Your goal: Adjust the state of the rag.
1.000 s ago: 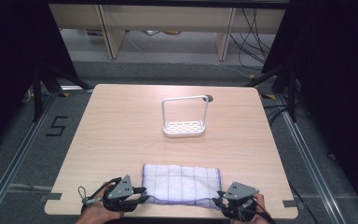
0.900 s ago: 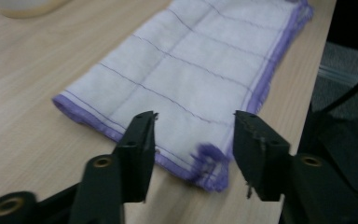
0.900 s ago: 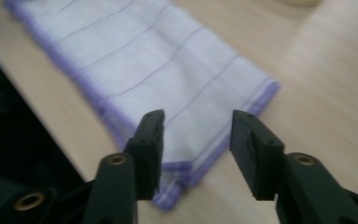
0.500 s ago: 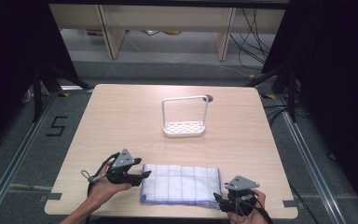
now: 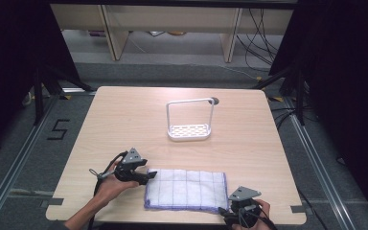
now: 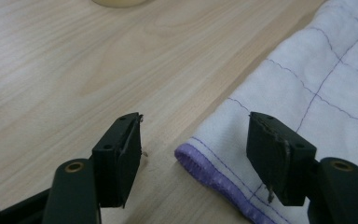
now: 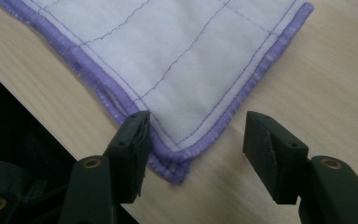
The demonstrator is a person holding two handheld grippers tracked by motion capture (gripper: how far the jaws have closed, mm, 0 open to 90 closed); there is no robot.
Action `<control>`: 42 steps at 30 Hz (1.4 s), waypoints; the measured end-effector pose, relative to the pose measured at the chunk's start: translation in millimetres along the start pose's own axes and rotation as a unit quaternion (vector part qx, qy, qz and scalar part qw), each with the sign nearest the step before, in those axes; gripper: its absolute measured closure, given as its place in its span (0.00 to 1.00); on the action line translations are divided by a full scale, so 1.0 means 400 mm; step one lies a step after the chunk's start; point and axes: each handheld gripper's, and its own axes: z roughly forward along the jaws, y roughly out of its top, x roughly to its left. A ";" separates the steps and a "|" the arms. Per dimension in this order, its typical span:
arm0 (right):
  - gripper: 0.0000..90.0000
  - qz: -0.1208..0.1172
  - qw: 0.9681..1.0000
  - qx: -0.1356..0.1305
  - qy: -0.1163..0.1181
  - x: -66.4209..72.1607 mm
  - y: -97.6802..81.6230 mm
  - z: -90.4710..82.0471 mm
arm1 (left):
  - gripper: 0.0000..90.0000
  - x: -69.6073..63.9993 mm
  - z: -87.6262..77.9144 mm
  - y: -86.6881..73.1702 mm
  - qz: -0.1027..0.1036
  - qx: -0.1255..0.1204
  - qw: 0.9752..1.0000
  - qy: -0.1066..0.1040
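A white cloth (image 5: pixel 186 189) with a purple hem and thin purple grid lines lies folded flat near the table's front edge. My left gripper (image 5: pixel 148 175) is open at the cloth's far left corner; in the left gripper view the hemmed corner (image 6: pixel 200 161) lies between the two jaws. At the cloth's near right corner my right gripper (image 5: pixel 224 211) is open too, and the right gripper view has that corner (image 7: pixel 179 163) between its jaws (image 7: pixel 193 154).
A white wire-frame rack (image 5: pixel 189 120) with a perforated base stands at the table's middle. The wooden table (image 5: pixel 124 120) ends just in front of the cloth, and dark floor lies past that edge. A round hole (image 5: pixel 215 101) sits behind the rack.
My left gripper has moved forward from the front edge to the cloth's far left corner. The right gripper has shifted slightly at the near right corner. The cloth has stayed put.
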 end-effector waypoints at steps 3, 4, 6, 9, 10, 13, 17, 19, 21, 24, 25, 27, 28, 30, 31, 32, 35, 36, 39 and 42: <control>0.49 -0.003 1.000 -0.002 0.000 0.003 -0.001 0.002 | 0.41 0.001 0.009 -0.002 0.007 0.006 1.000 -0.007; 0.50 -0.004 1.000 -0.001 0.001 0.003 -0.001 0.002 | 0.43 0.000 0.010 -0.002 0.011 0.010 1.000 -0.008; 0.52 -0.006 1.000 -0.002 0.001 0.006 -0.001 0.002 | 0.49 -0.004 0.011 -0.004 0.020 0.009 1.000 -0.015; 0.57 -0.006 1.000 -0.003 0.006 0.011 0.000 0.002 | 0.60 -0.012 0.012 -0.008 0.026 0.002 0.999 -0.023; 0.58 -0.003 1.000 -0.004 0.006 0.011 -0.001 0.002 | 0.62 -0.012 0.011 -0.008 0.027 0.004 0.999 -0.023; 0.65 0.002 1.000 -0.011 0.020 0.008 -0.004 0.004 | 0.73 -0.017 0.006 -0.010 0.037 0.005 0.999 -0.033; 0.84 -0.003 0.999 -0.027 0.029 0.005 -0.009 0.006 | 0.85 -0.026 0.003 -0.012 0.049 0.004 0.998 -0.034; 0.89 -0.002 0.999 -0.021 0.038 0.006 -0.006 0.005 | 0.88 -0.028 -0.002 -0.013 0.058 0.009 0.998 -0.028; 0.92 -0.015 0.999 -0.027 0.041 -0.005 -0.003 0.010 | 0.90 -0.034 -0.006 -0.016 0.054 0.006 0.998 -0.027; 0.93 -0.013 0.998 -0.034 0.046 -0.028 0.010 0.015 | 0.92 -0.042 -0.022 -0.019 0.064 0.008 0.998 -0.028; 0.93 -0.013 0.998 -0.037 0.044 -0.037 0.019 0.016 | 0.92 -0.044 -0.025 -0.020 0.061 0.005 0.998 -0.029; 0.93 -0.020 0.998 -0.038 0.040 -0.053 0.034 0.019 | 0.92 -0.050 -0.037 -0.022 0.064 0.003 0.998 -0.029; 0.94 -0.024 0.998 -0.038 0.038 -0.063 0.044 0.024 | 0.92 -0.056 -0.042 -0.024 0.057 -0.003 0.998 -0.031; 0.94 -0.025 0.998 -0.035 0.043 -0.084 0.066 0.031 | 0.92 -0.066 -0.056 -0.031 0.052 -0.010 0.998 -0.034; 0.94 -0.027 0.998 -0.035 0.046 -0.097 0.082 0.038 | 0.93 -0.068 -0.067 -0.032 0.060 -0.007 0.998 -0.037; 0.94 -0.027 0.998 -0.035 0.043 -0.108 0.094 0.044 | 0.93 -0.074 -0.072 -0.035 0.050 -0.015 0.998 -0.040; 0.94 -0.033 0.998 -0.036 0.047 -0.142 0.142 0.063 | 0.93 -0.099 -0.103 -0.040 0.052 -0.025 0.996 -0.062; 0.94 -0.042 0.998 -0.028 0.043 -0.151 0.165 0.067 | 0.92 -0.109 -0.105 -0.042 0.050 -0.029 0.996 -0.069; 0.94 -0.059 0.997 -0.026 0.036 -0.163 0.205 0.086 | 0.92 -0.138 -0.111 -0.046 0.071 -0.029 0.994 -0.084; 0.94 -0.073 0.997 -0.022 0.035 -0.180 0.260 0.111 | 0.92 -0.173 -0.103 -0.052 0.077 -0.025 0.991 -0.106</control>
